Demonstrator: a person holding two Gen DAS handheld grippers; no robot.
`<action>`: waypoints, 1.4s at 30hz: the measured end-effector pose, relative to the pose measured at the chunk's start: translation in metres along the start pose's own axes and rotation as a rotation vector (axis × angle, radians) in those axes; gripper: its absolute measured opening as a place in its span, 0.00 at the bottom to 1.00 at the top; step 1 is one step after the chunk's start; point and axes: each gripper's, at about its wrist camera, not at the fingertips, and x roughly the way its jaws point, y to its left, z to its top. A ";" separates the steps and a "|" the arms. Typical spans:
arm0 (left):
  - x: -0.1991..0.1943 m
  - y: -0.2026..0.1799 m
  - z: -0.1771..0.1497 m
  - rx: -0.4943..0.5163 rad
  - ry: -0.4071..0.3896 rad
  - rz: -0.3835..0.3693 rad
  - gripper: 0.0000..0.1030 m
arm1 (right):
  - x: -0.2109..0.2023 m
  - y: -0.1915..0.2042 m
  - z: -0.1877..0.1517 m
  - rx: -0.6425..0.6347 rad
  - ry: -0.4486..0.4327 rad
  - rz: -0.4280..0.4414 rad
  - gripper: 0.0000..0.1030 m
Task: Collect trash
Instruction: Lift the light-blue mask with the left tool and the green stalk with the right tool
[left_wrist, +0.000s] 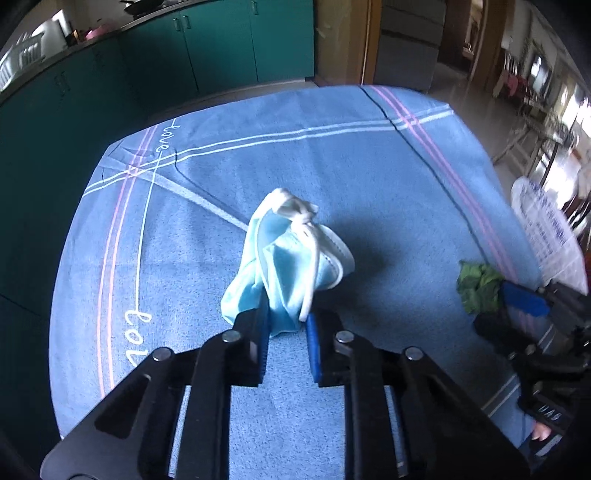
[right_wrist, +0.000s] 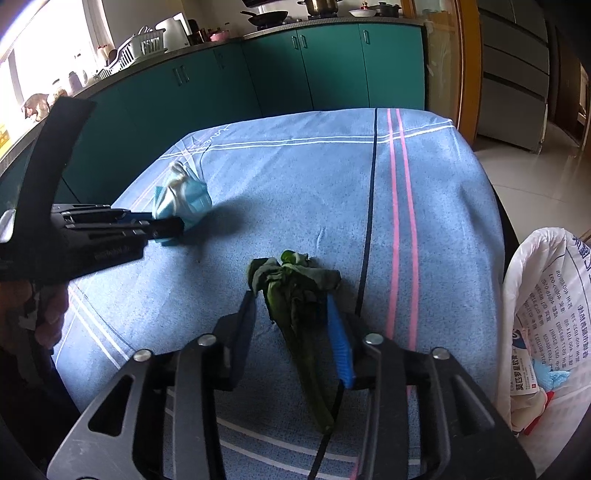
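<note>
**Mask clamped on the left, wilted greens lying loose on the right**

Left wrist view: the left gripper is clenching on one crumpled blue face mask. The mask's lower edge is sitting between the two pads; the rest is bunching up above the fingertips, over the blue cloth covering the table. One bundle of wilted green leaves is lying well to the right on the cloth, with the right gripper's blue pad touching it. One white plastic bag is standing past the table's right edge.

Right wrist view: the right gripper is standing released, its jaws parted around the leaves. The blue pad is touching or just beside the bundle; the dark finger on the other side is standing apart from it. The stalk is lying between the fingers on the cloth. The left gripper, at far left, is holding the mask. The white bag is standing just beside the table at right. Count: one mask, one leaf bundle, one bag, two grippers.
</note>
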 end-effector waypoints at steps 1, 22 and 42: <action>-0.003 0.001 0.000 -0.009 -0.010 -0.007 0.17 | 0.000 0.001 0.000 -0.003 0.001 -0.004 0.42; -0.037 -0.013 -0.012 -0.006 -0.101 -0.075 0.16 | -0.003 0.005 0.001 -0.035 -0.020 -0.004 0.59; -0.039 -0.012 -0.014 -0.022 -0.104 -0.064 0.17 | 0.006 0.022 -0.009 -0.108 0.008 -0.054 0.43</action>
